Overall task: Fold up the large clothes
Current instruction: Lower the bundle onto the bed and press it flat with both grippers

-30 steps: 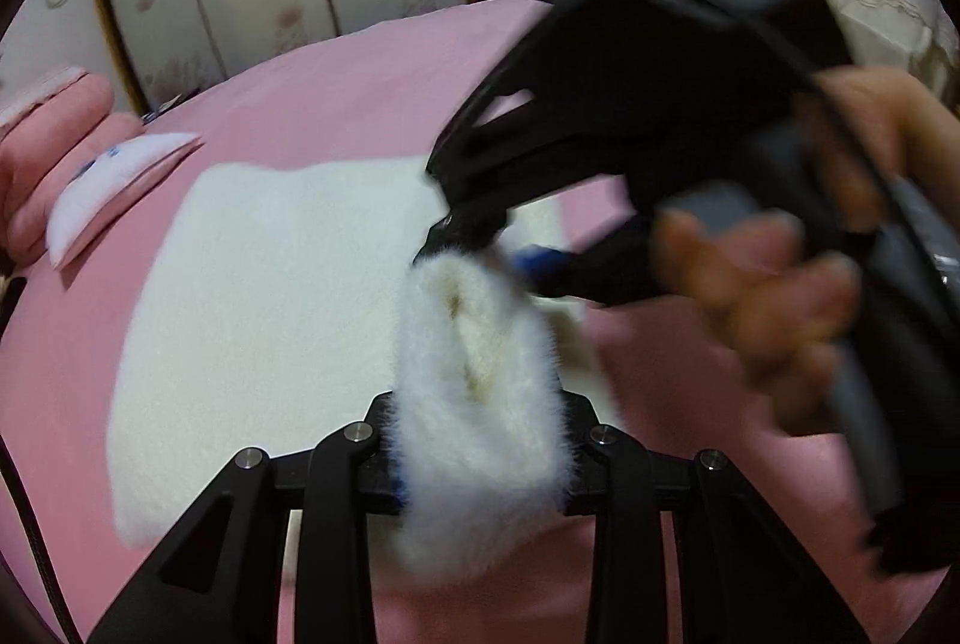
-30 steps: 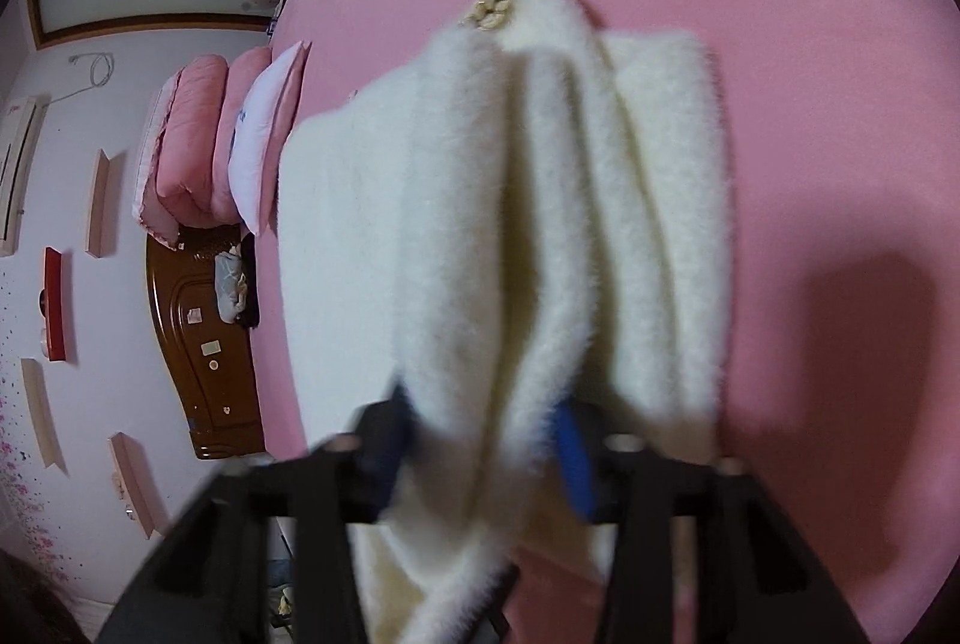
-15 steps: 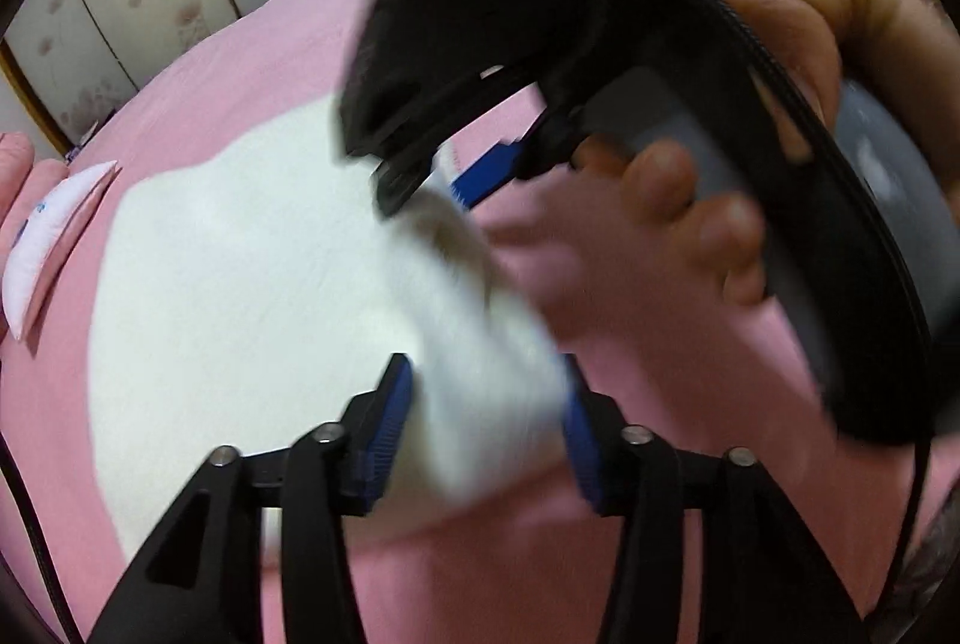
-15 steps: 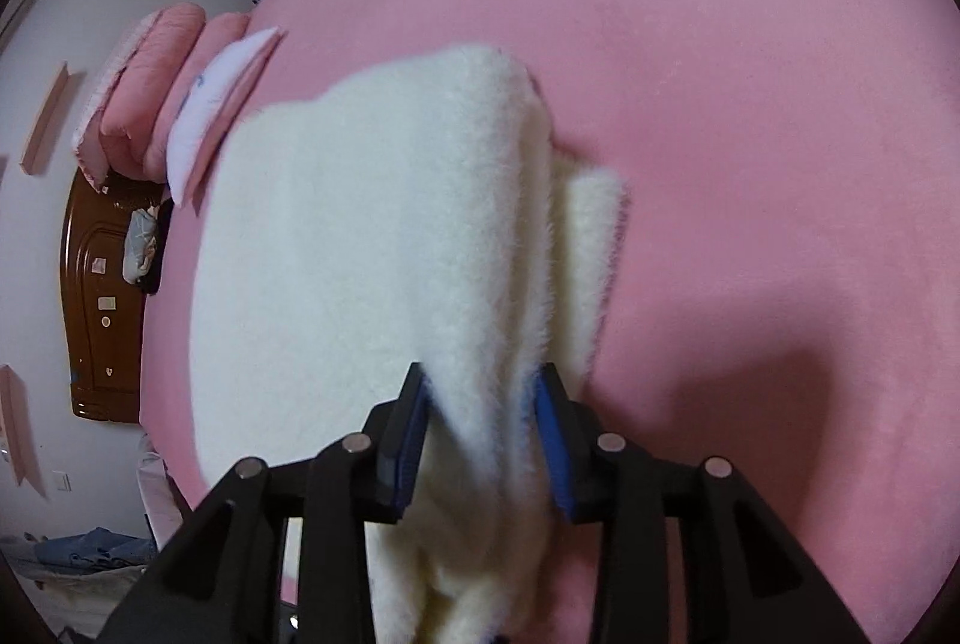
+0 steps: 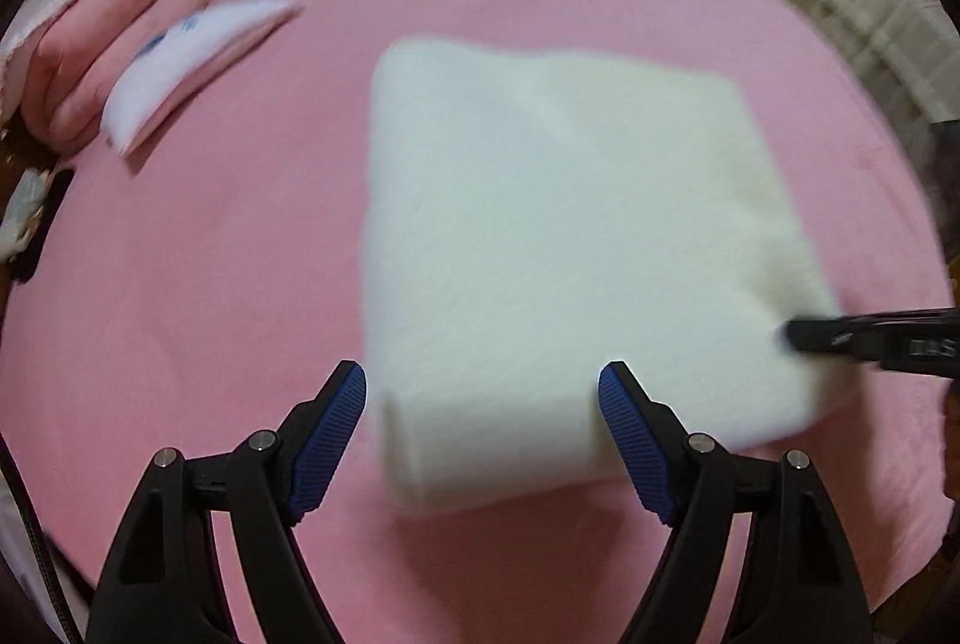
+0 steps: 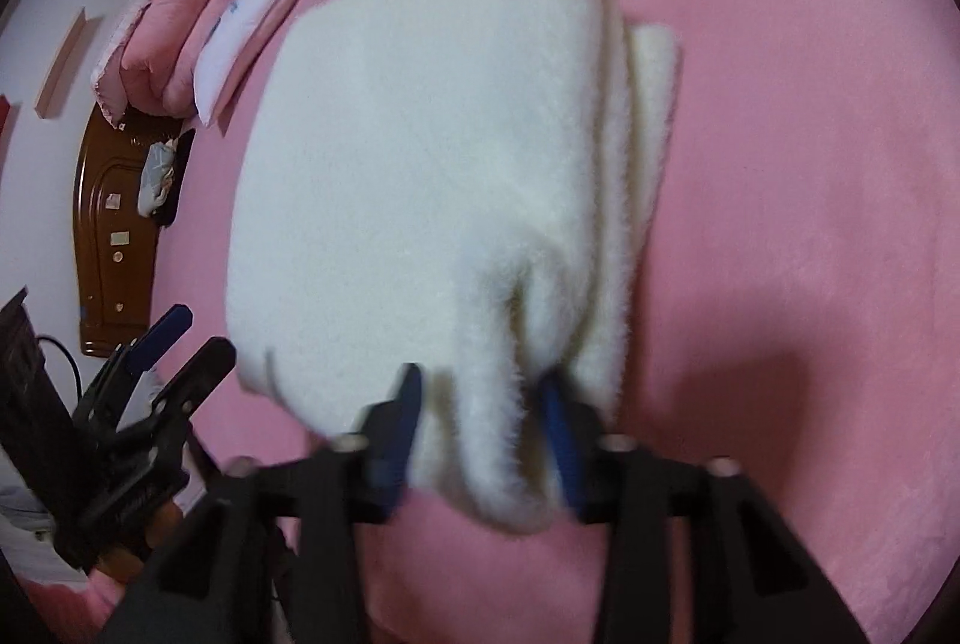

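- The white fluffy garment (image 5: 558, 248) lies folded into a thick, roughly rectangular bundle on the pink bed (image 5: 198, 284), near the middle of the cover.
- In the left wrist view its long axis runs from the near edge, just ahead of the claw, away toward the far side of the bed; the far corners are square and the near end rounds over in a fold.
- In the right wrist view the bundle (image 6: 420, 176) runs up and away from the camera, with stacked layers showing along its right edge.
- The left claw (image 5: 483, 422) hovers with its jaws spread wide; they have just been opening. The near folded end of the garment sits between the blue pads (image 5: 333, 440), but neither pad presses on it.
- The right claw (image 6: 480, 434) is clamped on the near corner of the garment; its jaws have just been closing, and the fur bunches into ridges between its pads.
- That gripped corner is lifted a little off the bed, while the rest of the bundle rests on the cover.
- The right claw's black tip enters the left wrist view at the garment's right near corner.
- A white pillow (image 5: 192, 56) and a rolled pink quilt (image 5: 90, 62) lie at the bed's far left, well apart from the garment.
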`<state>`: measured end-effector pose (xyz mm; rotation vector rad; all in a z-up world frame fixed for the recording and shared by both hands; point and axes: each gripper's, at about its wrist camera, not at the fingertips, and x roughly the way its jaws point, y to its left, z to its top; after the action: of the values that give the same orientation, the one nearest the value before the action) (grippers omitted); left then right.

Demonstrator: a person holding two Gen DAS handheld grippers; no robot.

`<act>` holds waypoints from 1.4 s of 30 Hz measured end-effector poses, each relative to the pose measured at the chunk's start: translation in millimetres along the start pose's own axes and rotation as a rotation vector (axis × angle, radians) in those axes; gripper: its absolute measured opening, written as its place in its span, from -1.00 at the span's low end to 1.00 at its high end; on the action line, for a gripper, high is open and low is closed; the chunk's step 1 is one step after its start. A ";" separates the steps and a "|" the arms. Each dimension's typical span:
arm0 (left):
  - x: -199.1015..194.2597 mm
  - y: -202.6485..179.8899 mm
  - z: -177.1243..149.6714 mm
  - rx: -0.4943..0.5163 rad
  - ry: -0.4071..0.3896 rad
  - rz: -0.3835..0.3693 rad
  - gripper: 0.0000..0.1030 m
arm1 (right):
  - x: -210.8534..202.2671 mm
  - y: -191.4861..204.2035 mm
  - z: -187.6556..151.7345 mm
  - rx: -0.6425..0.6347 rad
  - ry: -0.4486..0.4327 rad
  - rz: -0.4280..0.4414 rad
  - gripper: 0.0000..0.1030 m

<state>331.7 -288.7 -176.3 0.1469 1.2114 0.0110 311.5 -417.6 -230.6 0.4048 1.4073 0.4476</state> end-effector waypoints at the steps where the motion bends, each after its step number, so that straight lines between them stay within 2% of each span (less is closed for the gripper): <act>1: 7.2 2.3 -4.0 -0.019 0.038 -0.006 0.52 | -0.9 6.1 -4.0 -0.018 -0.030 -0.024 -0.78; 3: 18.7 17.3 -9.8 -0.096 0.098 -0.079 0.53 | -5.2 13.3 -17.4 -0.041 -0.087 -0.062 -0.81; 6: 33.6 35.2 -27.8 -0.191 0.163 -0.169 0.58 | -1.8 13.5 -42.3 -0.054 -0.107 -0.105 -0.87; 9: 50.0 47.4 -42.9 -0.250 0.236 -0.177 0.58 | 10.9 -4.7 -53.9 0.095 -0.094 -0.107 -0.86; 12: 41.7 52.3 -52.9 -0.252 0.248 -0.179 0.56 | 2.3 8.0 -57.2 0.119 -0.146 -0.192 -0.78; 14: 25.7 49.9 -58.5 -0.241 0.230 -0.220 0.44 | -19.8 35.4 -60.3 0.085 -0.229 -0.301 -0.70; 16: 8.4 50.3 -55.3 -0.221 0.179 -0.278 0.13 | -40.1 60.5 -67.6 0.047 -0.332 -0.353 -0.69; 17: -3.8 43.7 -52.1 -0.207 0.141 -0.290 -0.11 | -49.7 68.9 -70.1 0.041 -0.371 -0.349 -0.57; 18: -10.6 41.8 -46.7 -0.186 0.095 -0.296 -0.25 | -56.1 75.4 -71.1 0.042 -0.394 -0.311 -0.34; 19: -17.0 34.4 -45.0 -0.172 0.070 -0.295 -0.36 | -57.0 79.3 -69.5 0.046 -0.394 -0.234 -0.26; 20: -16.5 32.5 -35.8 -0.161 0.049 -0.289 -0.73 | -53.3 81.1 -66.2 0.044 -0.382 -0.148 -0.26; 21: -12.0 31.7 -24.0 -0.154 0.048 -0.295 -0.89 | -48.2 78.5 -63.0 0.047 -0.369 -0.083 -0.26; 22: -4.8 33.8 -14.8 -0.149 0.056 -0.321 -0.89 | -42.6 76.0 -59.6 0.051 -0.359 -0.060 -0.26; 23: -12.5 6.1 -44.5 -0.140 0.068 -0.360 -0.90 | -31.1 76.5 -52.4 0.062 -0.353 -0.055 -0.36; 24: -1.9 5.7 -33.2 -0.139 0.085 -0.382 -0.90 | -20.6 76.0 -46.5 0.071 -0.341 -0.050 -0.61; 26: 23.5 5.6 -20.9 -0.130 0.115 -0.381 -0.89 | 3.9 72.2 -35.1 0.110 -0.309 -0.010 -0.64; 28: 40.0 17.0 -15.3 -0.133 0.129 -0.369 -0.92 | 36.1 65.4 -27.8 0.138 -0.240 0.013 -0.66; 29: 49.2 20.8 -20.9 -0.149 0.136 -0.361 -0.98 | 52.0 62.0 -26.3 0.114 -0.217 -0.035 -1.00; 30: 58.0 25.6 -29.2 -0.167 0.141 -0.367 -0.98 | 59.2 63.8 -27.1 0.075 -0.231 -0.076 -1.00; 33: 65.7 39.1 -50.8 -0.174 0.146 -0.380 -0.98 | 55.7 56.3 -36.9 0.009 -0.241 -0.066 -1.00; 36: 70.4 45.3 -54.1 -0.157 0.153 -0.378 -0.98 | 34.1 38.3 -50.7 0.018 -0.279 -0.163 -1.00; 39: 78.4 39.3 -41.6 -0.144 0.155 -0.389 -0.98 | 17.9 27.2 -66.8 0.038 -0.285 -0.203 -1.00; 41: 74.3 38.7 -39.4 -0.133 0.155 -0.378 -0.98 | 12.2 41.0 -73.3 -0.068 -0.295 -0.333 -1.00; 42: 71.2 37.7 -35.9 -0.131 0.146 -0.376 -0.98 | 11.7 59.4 -79.6 -0.171 -0.312 -0.446 -1.00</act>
<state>325.9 -241.3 -250.5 -0.2011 1.3642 -0.2301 230.3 -360.4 -219.1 0.0125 1.1027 0.1295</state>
